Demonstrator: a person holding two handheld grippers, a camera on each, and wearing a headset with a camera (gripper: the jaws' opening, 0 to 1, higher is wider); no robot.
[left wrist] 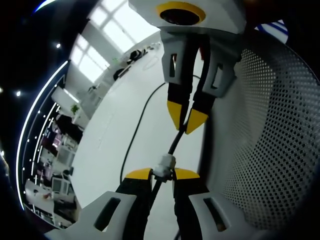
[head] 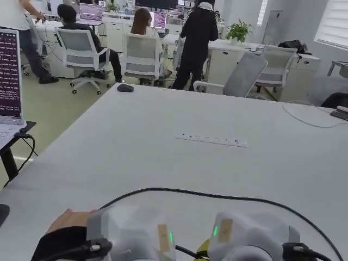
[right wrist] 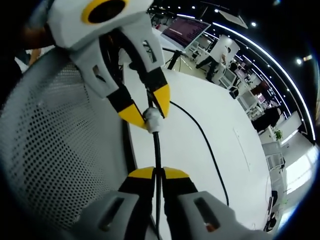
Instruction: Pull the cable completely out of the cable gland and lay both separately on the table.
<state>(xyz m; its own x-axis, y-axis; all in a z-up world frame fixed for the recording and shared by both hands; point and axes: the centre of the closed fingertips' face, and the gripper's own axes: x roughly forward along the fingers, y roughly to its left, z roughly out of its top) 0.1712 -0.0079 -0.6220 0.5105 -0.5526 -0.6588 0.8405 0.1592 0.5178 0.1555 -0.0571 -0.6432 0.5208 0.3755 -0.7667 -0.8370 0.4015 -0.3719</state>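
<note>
As things stand: pull-out step; cable (head: pixel 217 196) still threaded through the gland (left wrist: pixel 164 163), nothing laid down.
Table (head: pixel 163 136): head view shows cable slack looping across it.
Right claw (right wrist: pixel 156 173): clamped tight on the cable beside the gland.
Left claw (left wrist: pixel 162 174): pinched closed on the white gland.
Next: draw claws apart, gland held firm.
Gripper views: reveal both grips; head view's casings cover them.

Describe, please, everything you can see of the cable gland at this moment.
The cable gland is a small white fitting, plastic by the look, pinched between the yellow tips of the left gripper. The black cable passes through it, so the two are not yet separated. The right gripper is shut on the cable just beyond it.
</note>
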